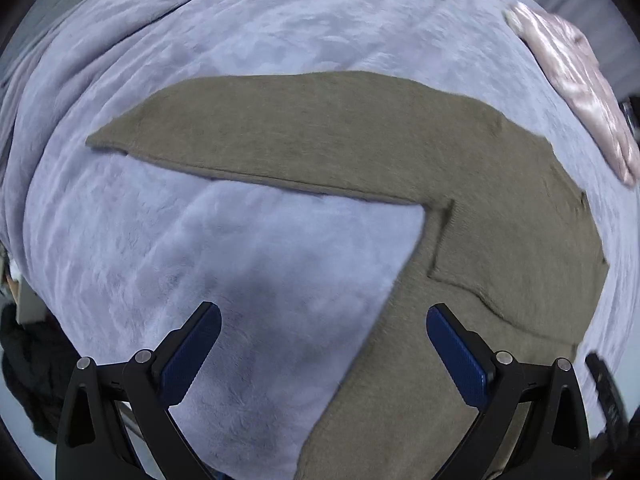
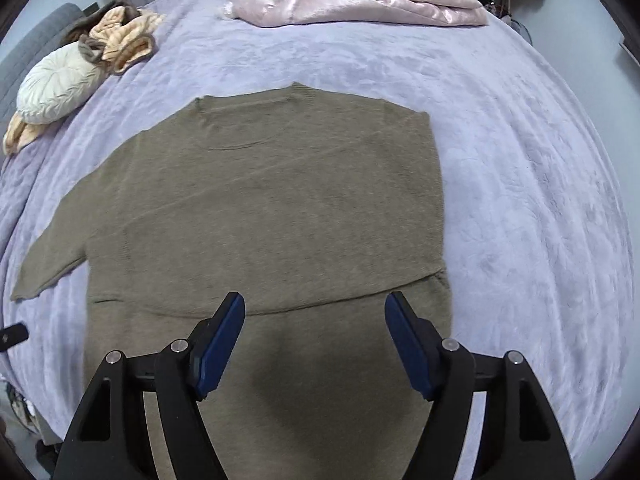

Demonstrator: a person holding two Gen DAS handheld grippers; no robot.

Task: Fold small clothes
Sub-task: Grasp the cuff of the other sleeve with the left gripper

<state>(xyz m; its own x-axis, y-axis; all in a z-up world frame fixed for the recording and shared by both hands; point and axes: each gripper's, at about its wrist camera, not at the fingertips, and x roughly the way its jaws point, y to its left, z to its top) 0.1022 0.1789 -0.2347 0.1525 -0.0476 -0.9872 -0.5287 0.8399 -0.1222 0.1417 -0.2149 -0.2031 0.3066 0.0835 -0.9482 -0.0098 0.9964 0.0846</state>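
Observation:
An olive-brown knit sweater [image 2: 264, 208] lies flat on the lavender bedspread [image 2: 520, 184]. Its right sleeve is folded across the body, the edge showing as a curved line [image 2: 320, 304]. Its left sleeve [image 2: 48, 264] stretches out to the left. In the left wrist view the sweater [image 1: 500, 240] fills the right side and the outstretched sleeve [image 1: 240, 132] runs left. My left gripper [image 1: 324, 332] is open and empty, above the sweater's side edge and the bedspread [image 1: 200, 260]. My right gripper [image 2: 316, 320] is open and empty above the sweater's lower body.
A pink satin quilt [image 2: 352, 0] lies bunched at the far edge of the bed; it also shows in the left wrist view [image 1: 580, 88]. A round white cushion [image 2: 56, 84] and peach and brown clothes [image 2: 120, 36] lie at the far left.

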